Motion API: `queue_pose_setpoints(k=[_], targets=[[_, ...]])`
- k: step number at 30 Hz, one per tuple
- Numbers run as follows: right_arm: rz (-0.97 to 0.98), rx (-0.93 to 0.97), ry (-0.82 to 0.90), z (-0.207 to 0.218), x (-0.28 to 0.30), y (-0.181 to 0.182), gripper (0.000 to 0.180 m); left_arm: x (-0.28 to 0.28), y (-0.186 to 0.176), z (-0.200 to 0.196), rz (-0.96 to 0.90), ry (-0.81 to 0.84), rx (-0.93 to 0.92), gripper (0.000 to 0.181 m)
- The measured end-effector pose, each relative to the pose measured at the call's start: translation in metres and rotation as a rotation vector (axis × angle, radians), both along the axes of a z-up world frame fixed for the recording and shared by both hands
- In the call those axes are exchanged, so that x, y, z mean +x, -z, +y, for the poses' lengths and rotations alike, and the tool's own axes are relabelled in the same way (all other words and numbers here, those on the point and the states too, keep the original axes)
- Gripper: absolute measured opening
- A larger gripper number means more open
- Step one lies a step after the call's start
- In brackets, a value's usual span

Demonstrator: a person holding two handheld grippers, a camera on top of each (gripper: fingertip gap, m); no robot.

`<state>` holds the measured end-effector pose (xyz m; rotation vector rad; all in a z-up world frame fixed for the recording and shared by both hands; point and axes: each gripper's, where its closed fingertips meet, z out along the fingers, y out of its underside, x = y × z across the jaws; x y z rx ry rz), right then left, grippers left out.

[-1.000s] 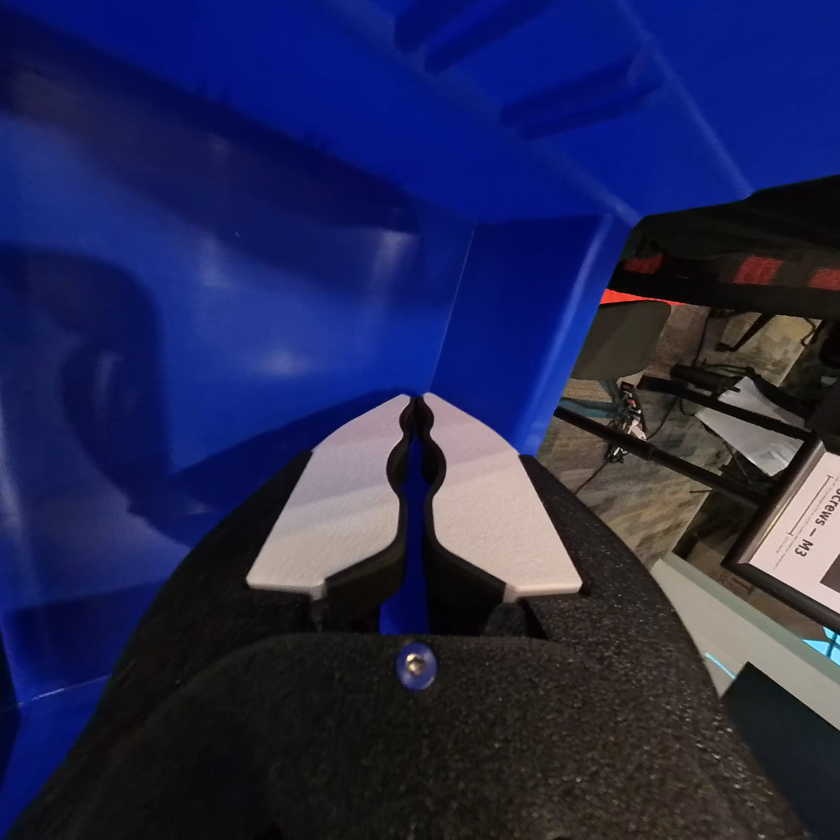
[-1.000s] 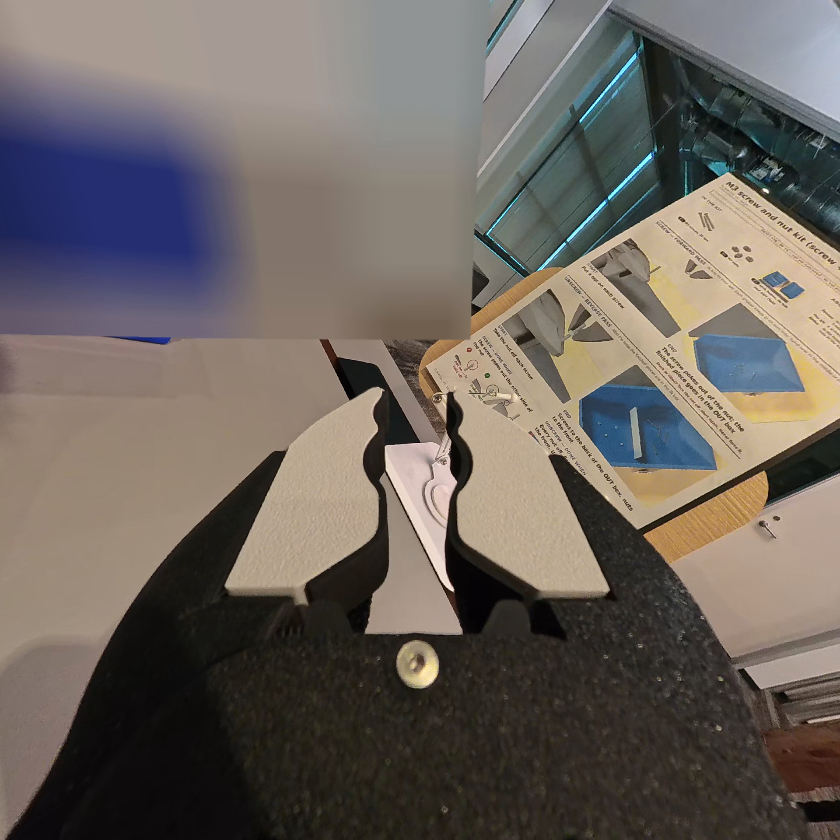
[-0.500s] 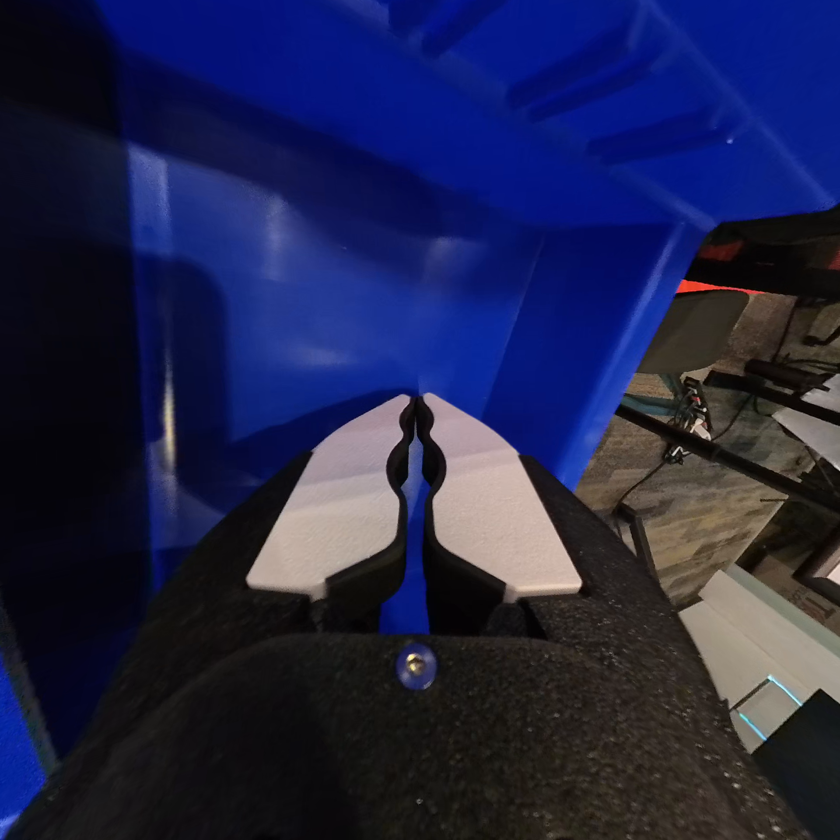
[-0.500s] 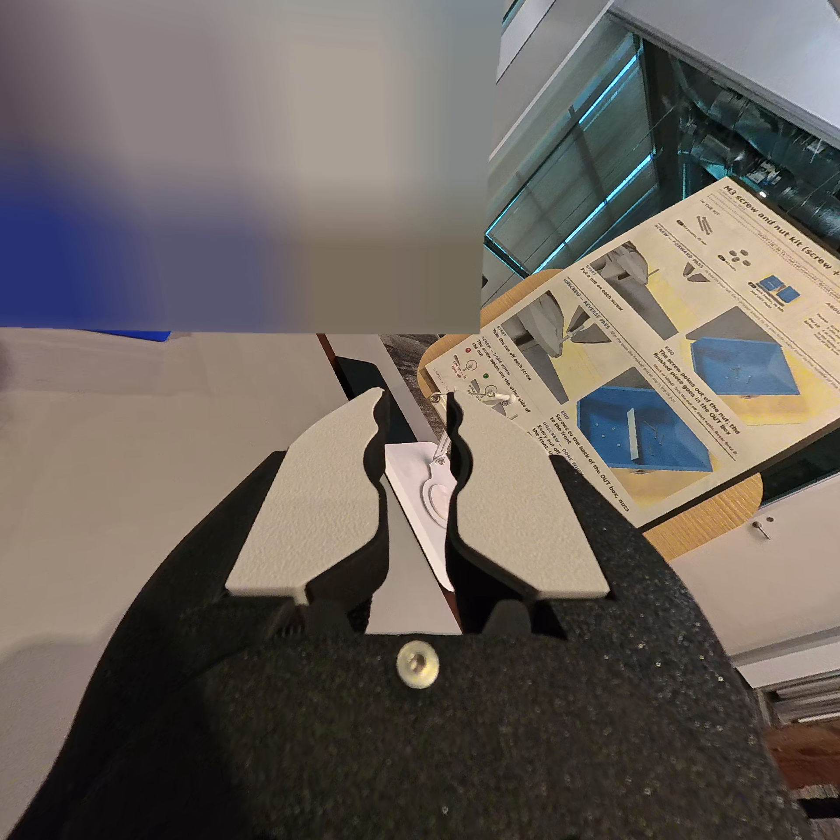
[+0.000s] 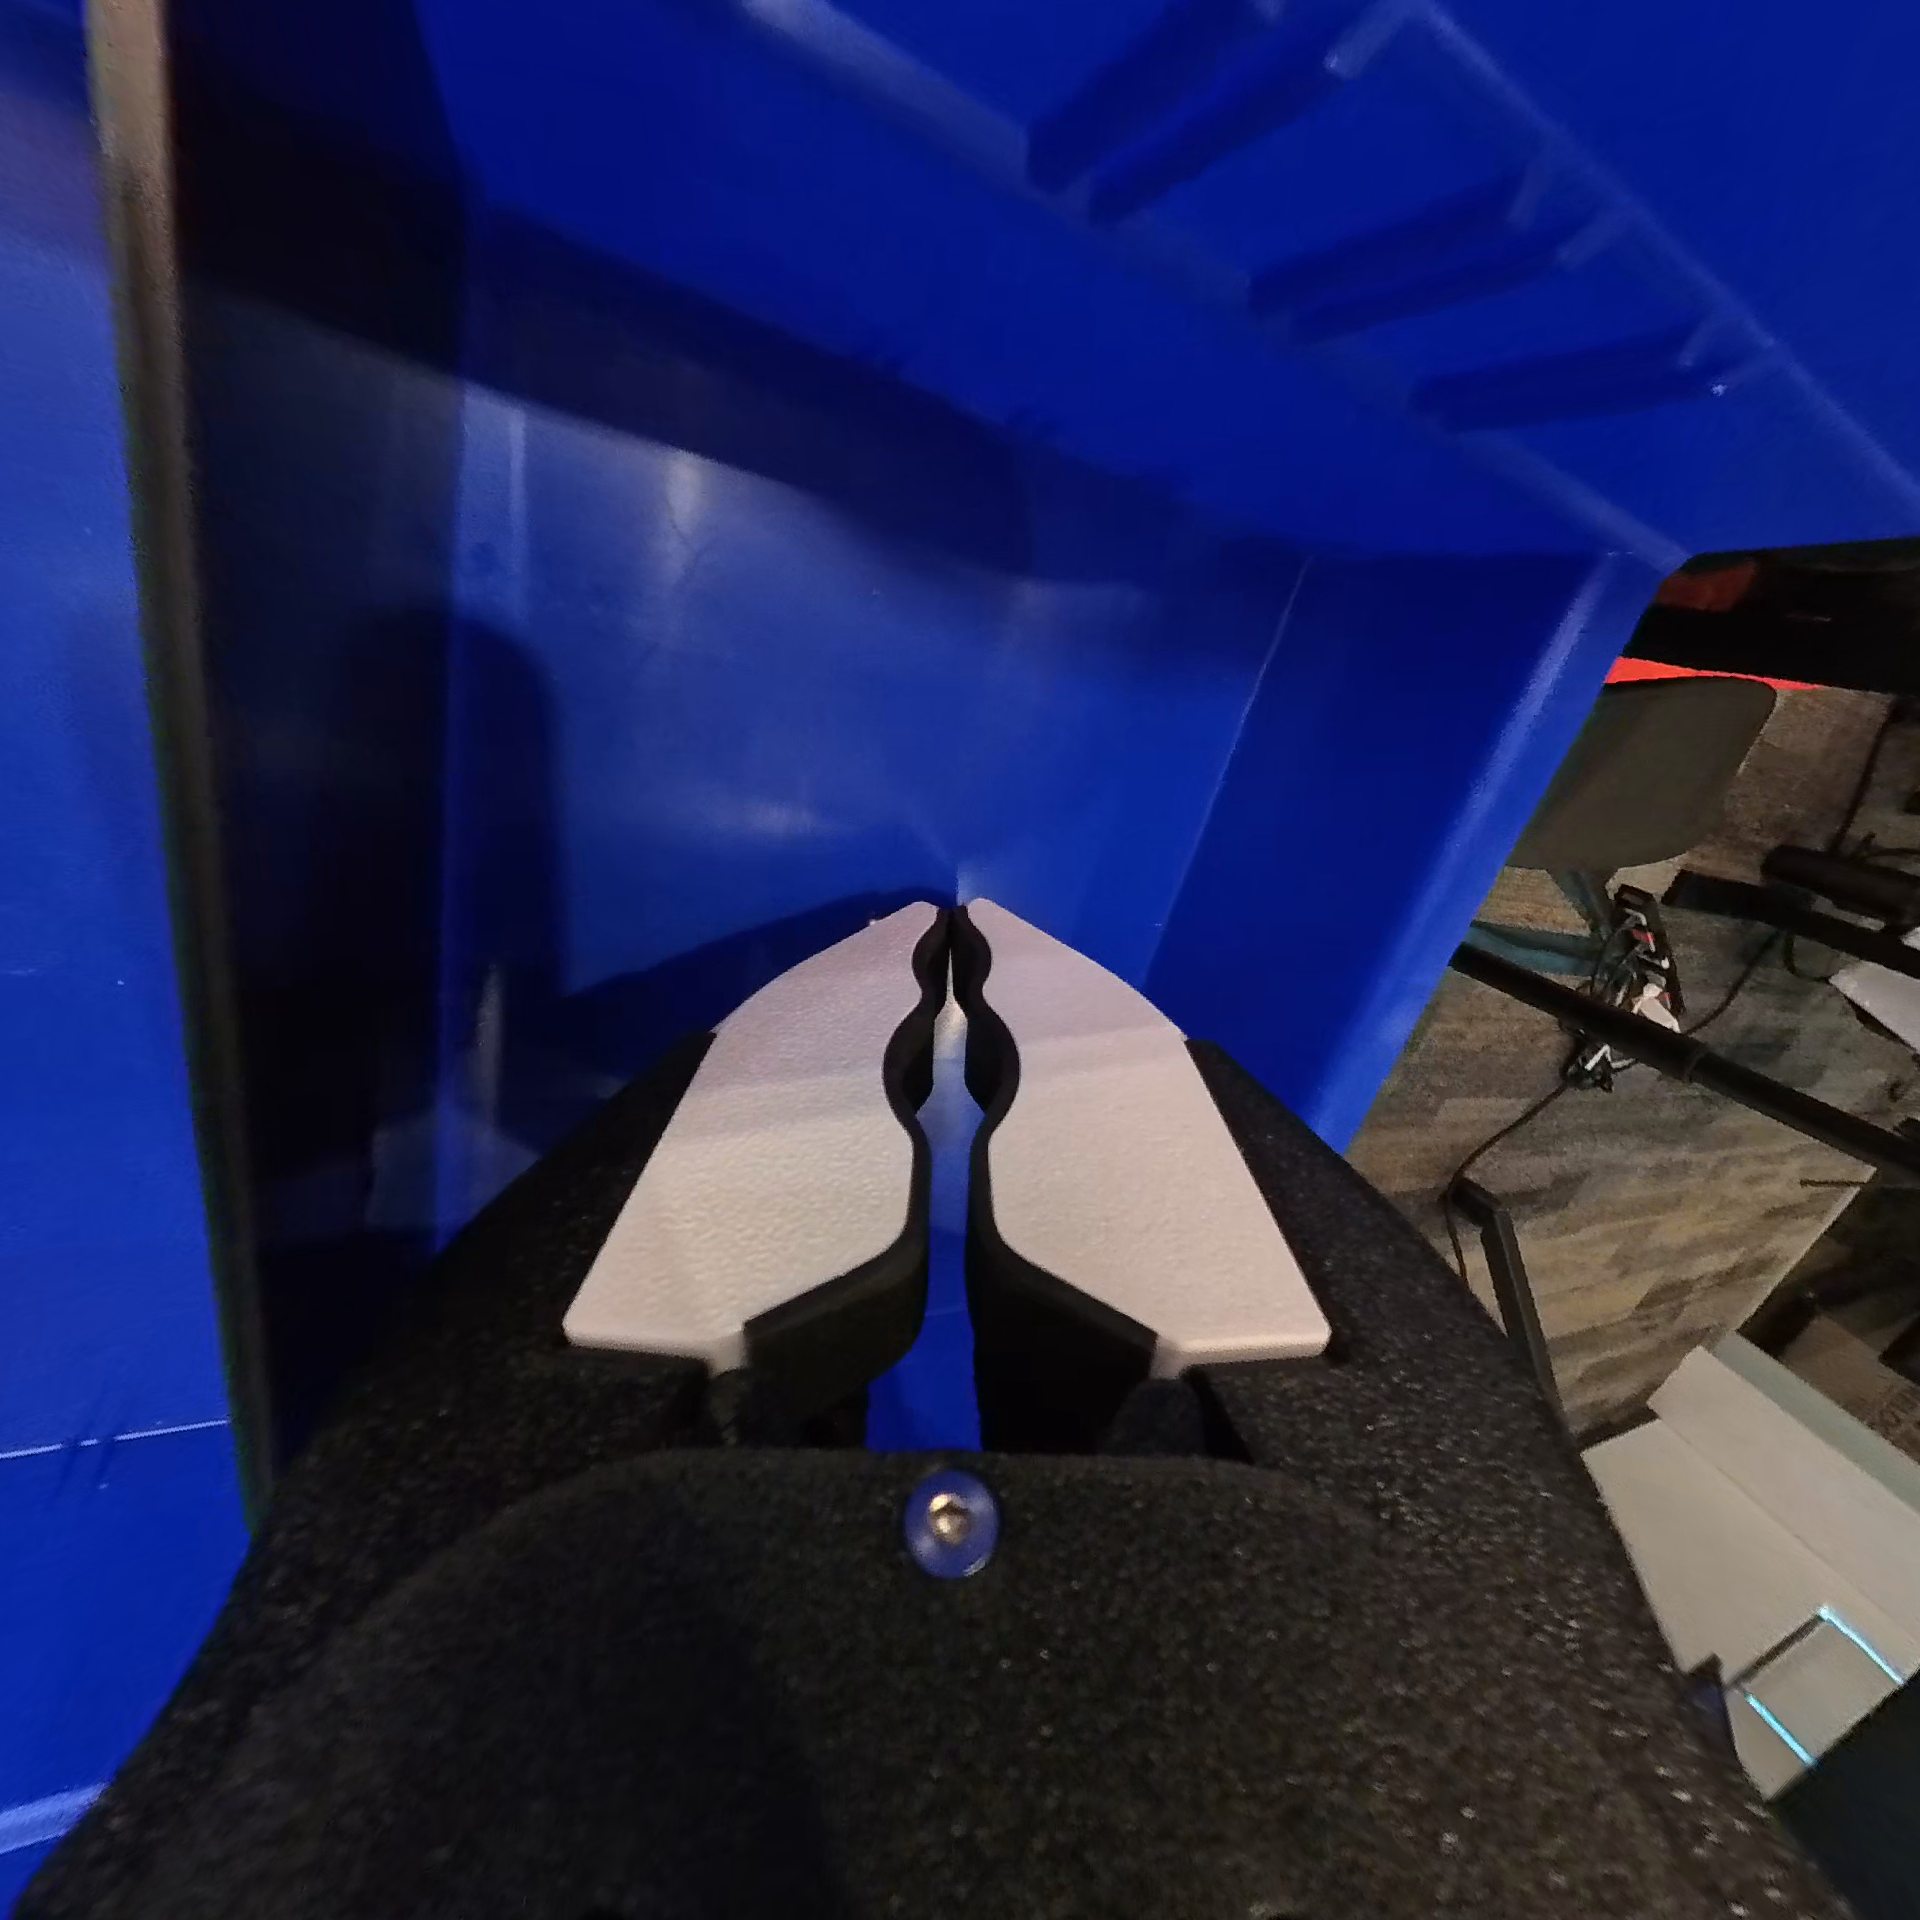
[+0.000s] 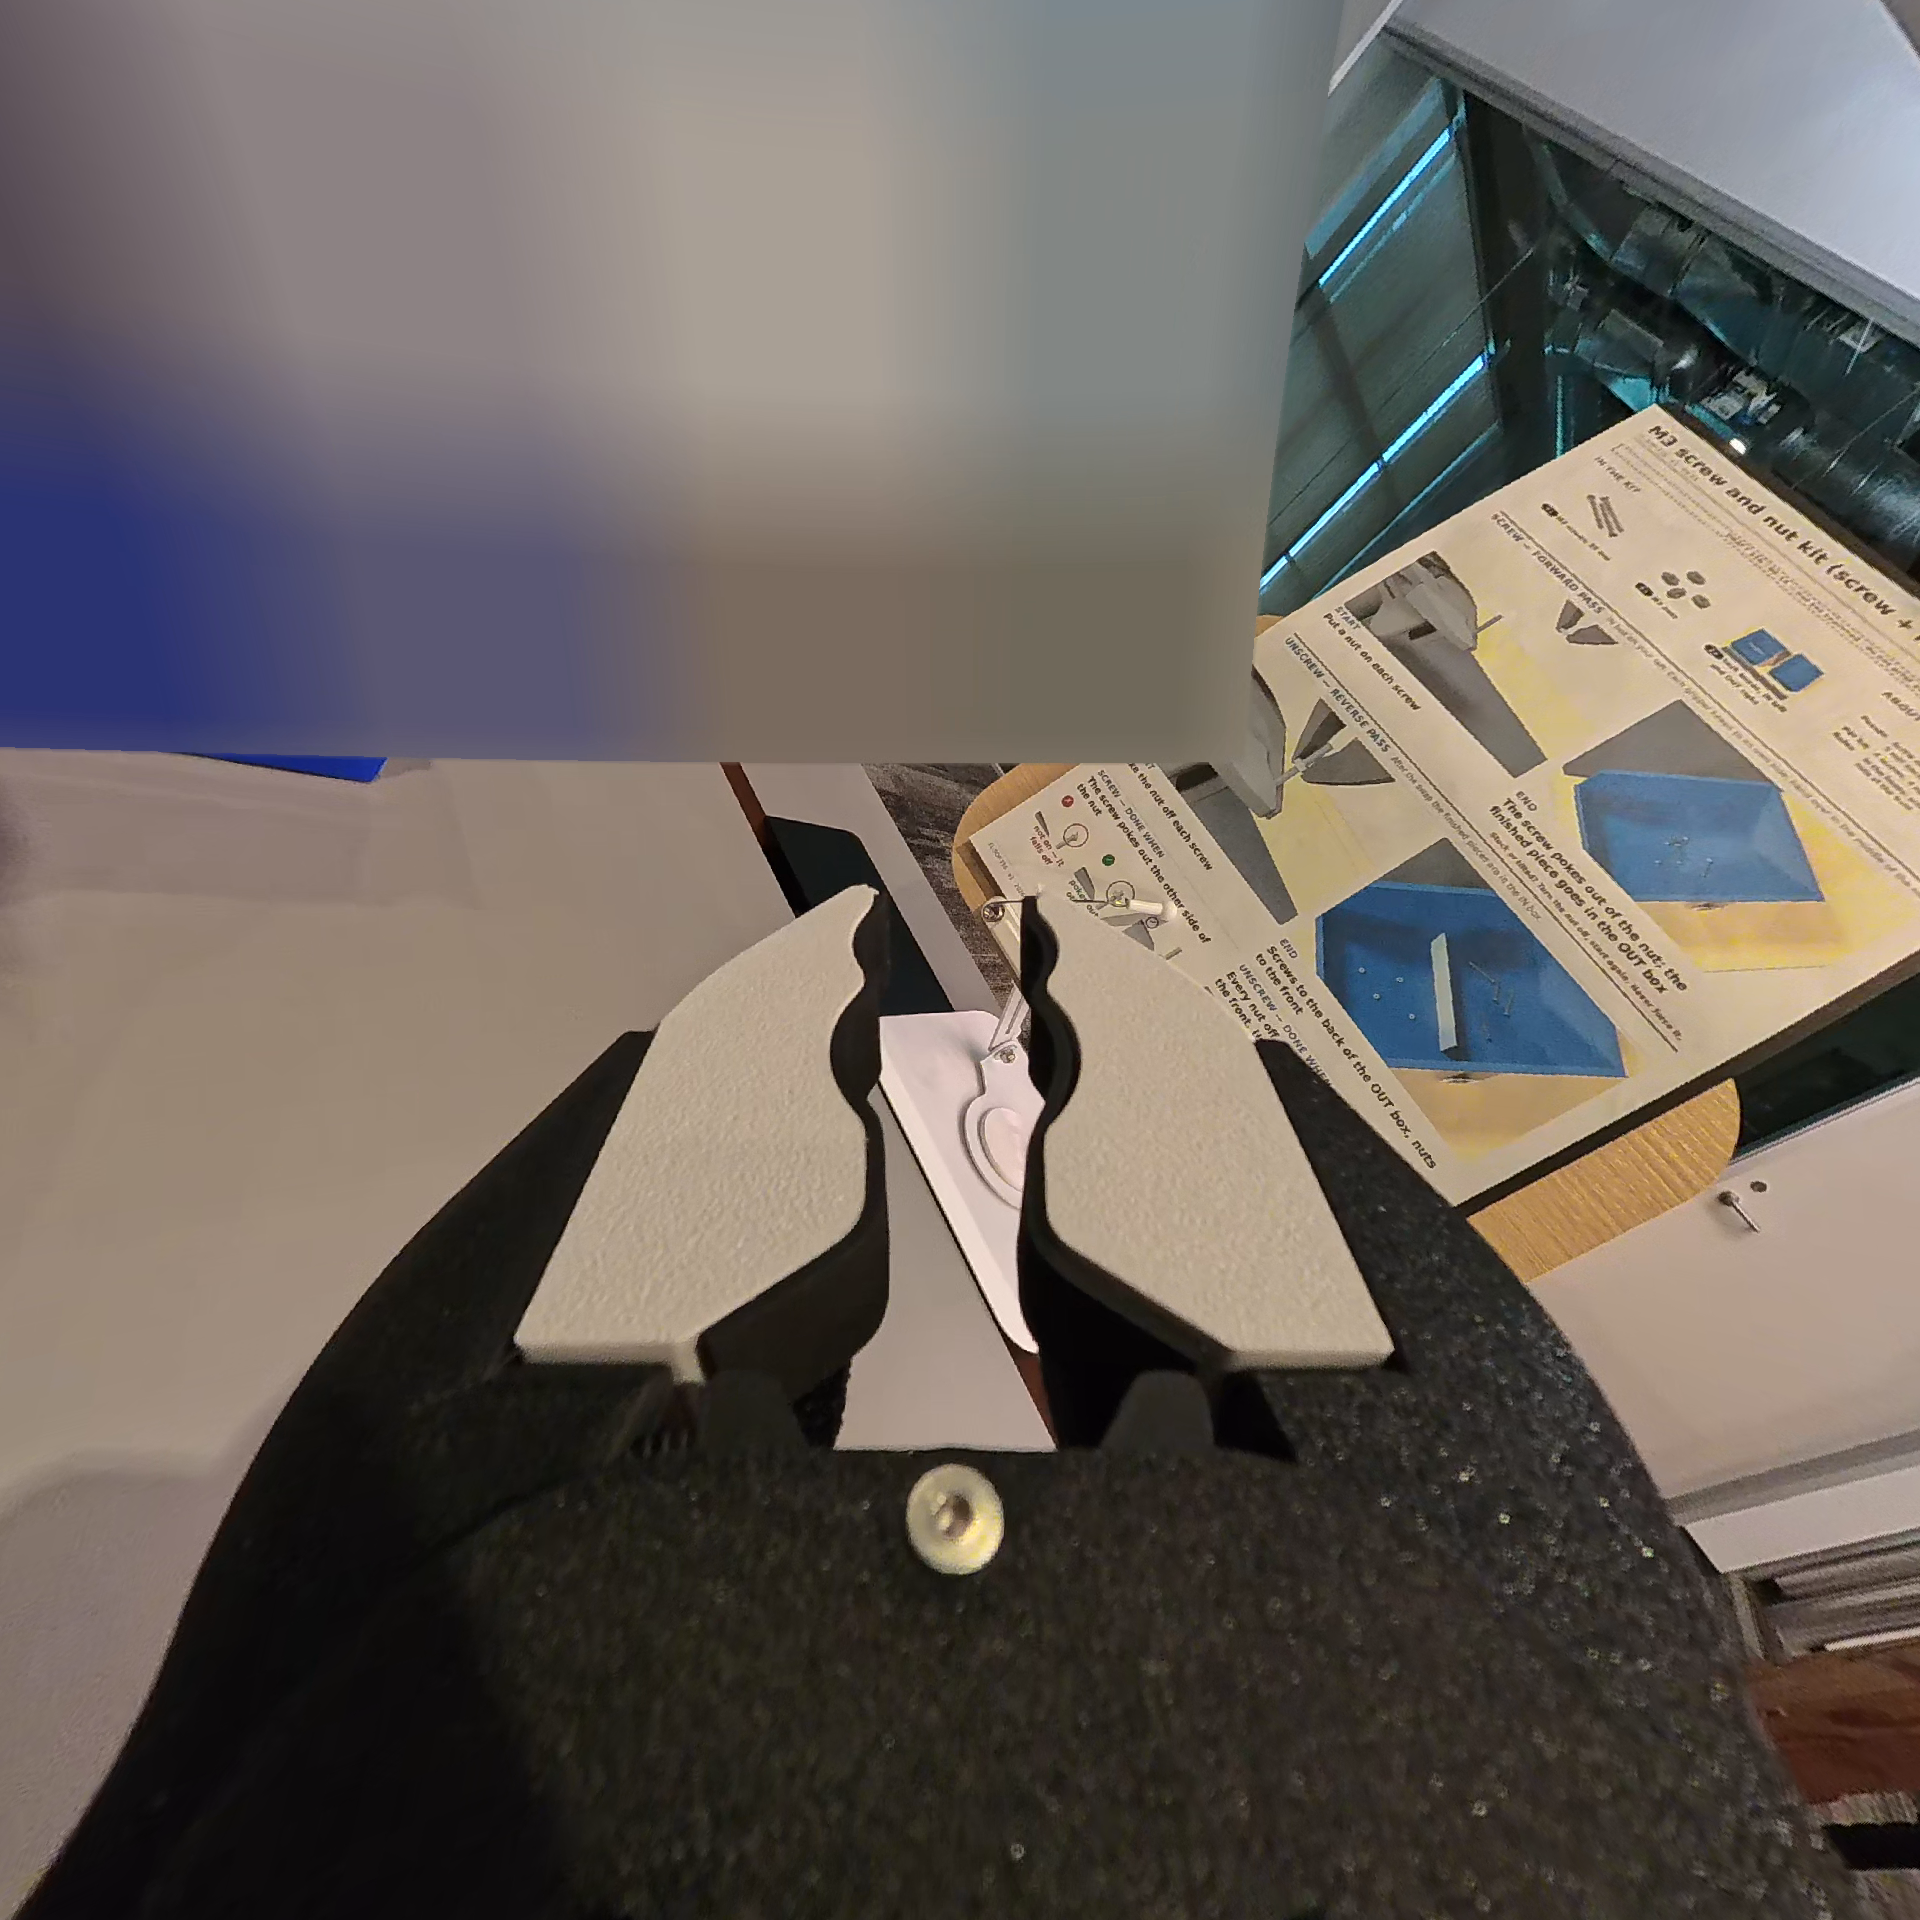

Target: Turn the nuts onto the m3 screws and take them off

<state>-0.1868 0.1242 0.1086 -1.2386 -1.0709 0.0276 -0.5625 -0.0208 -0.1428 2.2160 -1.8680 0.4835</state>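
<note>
In the left wrist view my left gripper (image 5: 954, 916) is shut, tips touching, deep inside a blue plastic bin (image 5: 790, 665) near its inner corner. Nothing shows between its fingers. No screw or nut is visible in that bin. In the right wrist view my right gripper (image 6: 951, 904) is open, jaws well apart, over a pale grey surface (image 6: 312, 1039). A thin silver pin with a small round head (image 6: 993, 908) sits by the right fingertip (image 6: 1049, 935) and runs down to a white card (image 6: 935, 1101). I cannot tell if it is a screw or touches the finger.
A printed instruction sheet (image 6: 1558, 883) lies on a round wooden table (image 6: 1621, 1174) to the right of my right gripper. A blurred patch covers the upper left of that view. Past the bin's open side are a carpeted floor (image 5: 1621, 1122), a chair and black stand legs. Spacing between my two grippers at the tips: around 45 cm.
The left gripper has shifted inside the blue bin, so more bin wall and less of the room show at the right. The right gripper has barely moved and stays open.
</note>
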Motion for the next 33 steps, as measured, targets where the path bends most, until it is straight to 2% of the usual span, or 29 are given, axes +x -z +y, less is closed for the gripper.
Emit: queue_pose_setpoints(k=[5, 9, 13, 17, 20, 22, 26, 33], targets=[[-0.001, -0.001, 0.001, 0.000, 0.000, 0.000, 0.023, 0.001, -0.008, -0.003, -0.029, -0.029, 0.006, 0.000], [0.002, 0.004, 0.002, -0.001, 0.002, -0.001, 0.023, 0.002, -0.016, 0.004, -0.063, -0.072, 0.121, 0.000], [0.008, 0.013, 0.006, -0.001, 0.004, -0.004, 0.023, 0.004, -0.037, 0.032, -0.124, -0.126, 0.484, 0.000], [0.012, 0.015, 0.008, -0.001, 0.005, -0.005, 0.023, 0.011, -0.090, 0.054, -0.286, -0.214, 0.918, 0.002], [0.010, 0.014, 0.007, -0.001, 0.004, -0.004, 0.023, 0.001, -0.108, 0.055, -0.324, -0.335, 1.067, 0.008], [0.010, 0.017, 0.006, -0.002, 0.003, -0.005, 0.023, -0.005, -0.108, 0.053, -0.344, -0.458, 1.052, 0.012], [0.011, 0.016, 0.004, -0.003, 0.004, -0.005, 0.023, -0.010, -0.097, 0.043, -0.367, -0.654, 0.874, 0.012], [0.027, 0.009, -0.001, -0.003, 0.006, -0.006, 0.023, -0.014, -0.062, 0.025, -0.249, -0.642, 0.669, 0.012]])
